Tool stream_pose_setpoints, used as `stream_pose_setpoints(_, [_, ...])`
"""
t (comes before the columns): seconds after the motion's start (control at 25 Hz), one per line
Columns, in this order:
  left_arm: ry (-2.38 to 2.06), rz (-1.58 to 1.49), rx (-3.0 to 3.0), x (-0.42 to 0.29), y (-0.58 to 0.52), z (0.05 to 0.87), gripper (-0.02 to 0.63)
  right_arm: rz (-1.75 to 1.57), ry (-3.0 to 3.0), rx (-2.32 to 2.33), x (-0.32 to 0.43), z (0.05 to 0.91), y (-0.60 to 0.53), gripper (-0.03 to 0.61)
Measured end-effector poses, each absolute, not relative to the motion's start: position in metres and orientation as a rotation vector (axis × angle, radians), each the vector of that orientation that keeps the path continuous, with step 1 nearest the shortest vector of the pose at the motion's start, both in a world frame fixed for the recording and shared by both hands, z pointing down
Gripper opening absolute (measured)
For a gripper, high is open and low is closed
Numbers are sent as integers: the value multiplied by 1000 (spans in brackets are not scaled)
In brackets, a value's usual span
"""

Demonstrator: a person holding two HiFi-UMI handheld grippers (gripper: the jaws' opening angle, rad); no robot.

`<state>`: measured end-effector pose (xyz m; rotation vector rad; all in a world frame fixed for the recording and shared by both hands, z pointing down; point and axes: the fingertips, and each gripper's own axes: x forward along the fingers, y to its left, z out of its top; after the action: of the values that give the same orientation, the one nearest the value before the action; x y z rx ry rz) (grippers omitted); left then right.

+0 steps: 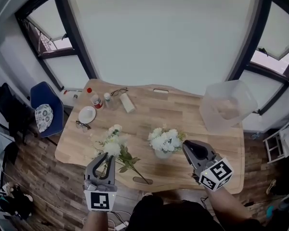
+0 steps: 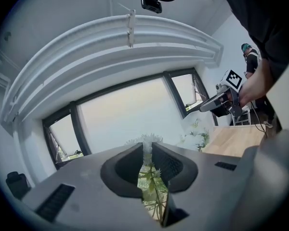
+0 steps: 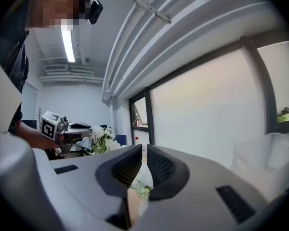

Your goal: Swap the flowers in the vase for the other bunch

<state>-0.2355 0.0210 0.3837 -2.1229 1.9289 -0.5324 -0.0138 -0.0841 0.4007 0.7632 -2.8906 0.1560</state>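
Observation:
On the wooden table (image 1: 183,117) a vase (image 1: 163,153) holds a bunch of white flowers (image 1: 164,139). A second, loose bunch of white flowers (image 1: 116,146) lies to its left, its stems pointing toward the near edge. My left gripper (image 1: 106,155) hovers over the near end of the loose bunch, jaws together, nothing gripped. My right gripper (image 1: 186,146) hangs just right of the vase, shut and empty. In the left gripper view the shut left gripper (image 2: 147,150) shows blossoms beyond its slit, and the right gripper (image 2: 207,105) appears at the right. The right gripper (image 3: 144,153) shows only a thin slit.
A translucent plastic box (image 1: 226,105) stands at the table's right end. A white plate (image 1: 86,114), glasses (image 1: 83,125) and small bottles (image 1: 97,101) sit at the far left corner. A blue chair (image 1: 45,109) stands left of the table.

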Motion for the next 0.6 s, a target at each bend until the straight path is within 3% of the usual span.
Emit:
stream_pose_setpoints(0.08, [1869,-570,-2120,-246,10,386,58,129,-2850,833,-21,402,-91,60])
stream_pose_setpoints(0.2, [1830,-545,-2154,-260,-5,389,58,116,-2782,890,-33,407,-101,166])
stream_pose_setpoints(0.6, [1709,-485,-2296,-264,-40,402,58,149,-2625,957,-43,419,-114,215])
